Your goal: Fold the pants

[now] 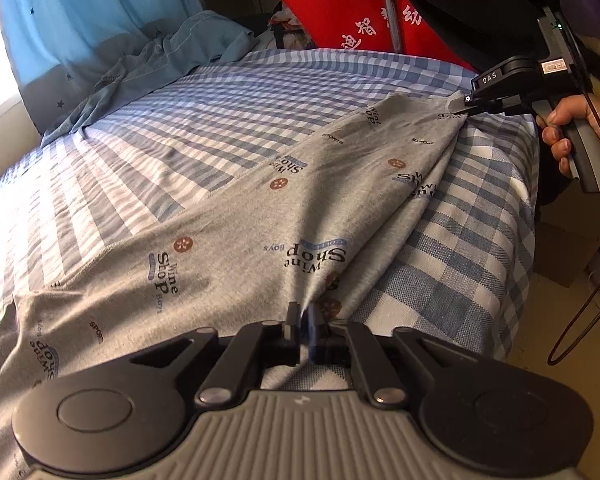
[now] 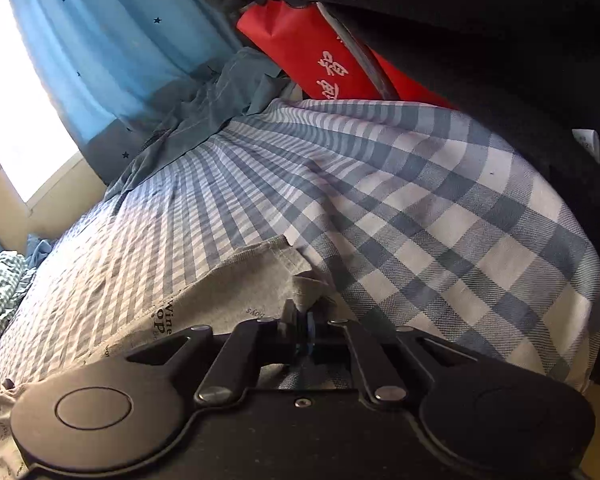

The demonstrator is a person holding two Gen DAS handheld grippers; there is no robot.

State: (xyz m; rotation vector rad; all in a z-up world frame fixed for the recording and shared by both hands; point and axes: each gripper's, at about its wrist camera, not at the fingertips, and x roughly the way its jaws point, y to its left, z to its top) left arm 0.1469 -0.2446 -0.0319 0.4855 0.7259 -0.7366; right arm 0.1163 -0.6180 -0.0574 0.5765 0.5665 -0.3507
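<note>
Grey pants printed with "Wine Shop" words and brown buttons lie spread on a blue-and-white checked bed sheet. My left gripper is shut on the near edge of the pants, and a taut ridge of cloth runs away from it. My right gripper shows at the far right in the left wrist view, held by a hand and shut on the far corner of the pants. In the right wrist view the same gripper pinches a folded corner of the pants.
A blue-grey garment lies crumpled at the far side of the bed under a blue star curtain. A red bag with white characters stands behind the bed. The bed's right edge drops to the floor, where a cable hangs.
</note>
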